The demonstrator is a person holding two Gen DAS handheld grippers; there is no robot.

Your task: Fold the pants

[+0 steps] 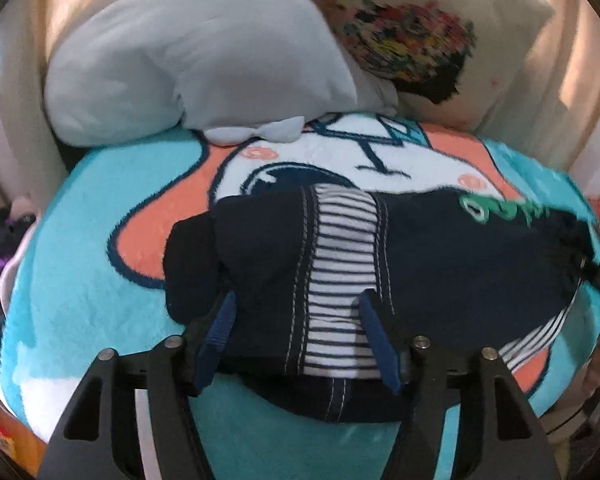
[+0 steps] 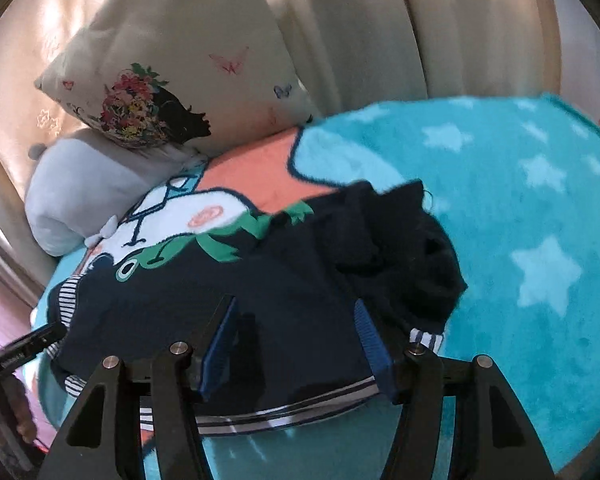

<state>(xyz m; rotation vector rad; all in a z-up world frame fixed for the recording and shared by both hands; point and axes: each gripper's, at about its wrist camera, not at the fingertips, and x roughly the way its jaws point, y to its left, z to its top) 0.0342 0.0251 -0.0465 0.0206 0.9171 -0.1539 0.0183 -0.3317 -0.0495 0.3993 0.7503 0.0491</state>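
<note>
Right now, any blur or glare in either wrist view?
Left wrist: floral pillow and the pants right edge smeared by motion blur; heavy fisheye bulge in the blanket. Right wrist: dappled sunlight on the sofa back, far pants edge blurred; no hard glare.

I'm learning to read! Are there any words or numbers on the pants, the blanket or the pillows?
None can be read.
Pants: a green design with ring shapes, too blurred to say if it is lettering.
Blanket: dark line drawing and stars, no words.
Flower pillow: only a picture and butterflies.
Grey pillow: plain.
</note>
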